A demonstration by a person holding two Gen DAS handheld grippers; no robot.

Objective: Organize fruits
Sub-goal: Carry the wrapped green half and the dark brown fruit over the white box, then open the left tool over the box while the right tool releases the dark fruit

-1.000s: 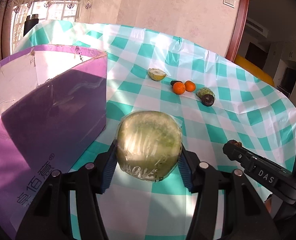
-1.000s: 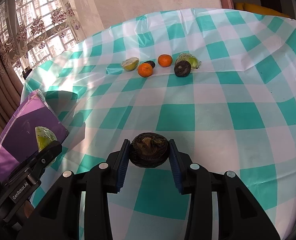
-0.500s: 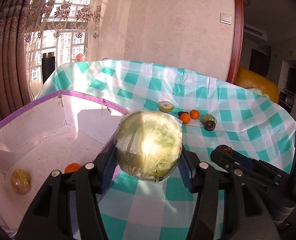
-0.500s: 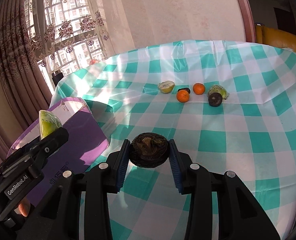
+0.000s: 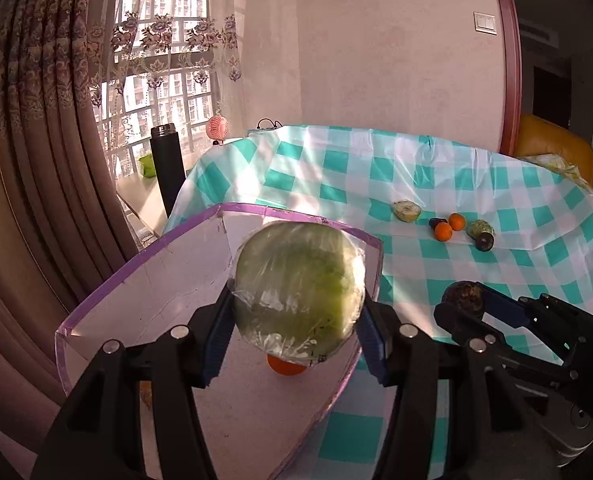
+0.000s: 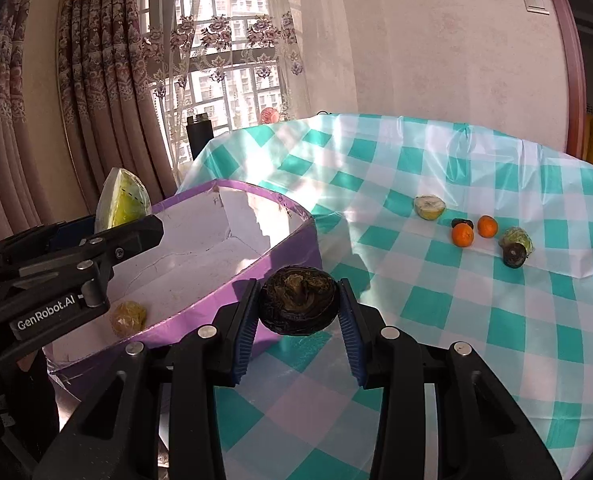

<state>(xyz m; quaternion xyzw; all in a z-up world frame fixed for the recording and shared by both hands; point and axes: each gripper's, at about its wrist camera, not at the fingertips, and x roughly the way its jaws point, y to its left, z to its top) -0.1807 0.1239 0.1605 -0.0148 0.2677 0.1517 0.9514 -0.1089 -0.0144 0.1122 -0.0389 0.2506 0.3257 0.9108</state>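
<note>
My left gripper (image 5: 292,340) is shut on a plastic-wrapped green melon half (image 5: 298,292) and holds it over the open purple box (image 5: 144,280). An orange (image 5: 286,366) lies in the box under the melon. My right gripper (image 6: 298,320) is shut on a dark wrinkled fruit (image 6: 298,304), held just right of the box (image 6: 288,240). The right wrist view also shows the left gripper (image 6: 112,240) with the melon (image 6: 122,204) and a wrapped yellow fruit (image 6: 127,317) inside the box. The left wrist view shows the dark fruit (image 5: 466,296) at right.
Further back on the teal checked tablecloth (image 6: 496,320) lie a cut green fruit (image 6: 428,207), two oranges (image 6: 462,235) (image 6: 487,226), a small dark fruit (image 6: 461,223), a wrapped green piece (image 6: 519,238) and a dark round fruit (image 6: 513,256). A black bottle (image 5: 167,160) stands by the window.
Both grippers rose and tilted up. The left one carried the melon from beside the box to over its open inside; the right one moved closer to the box with the dark fruit.
</note>
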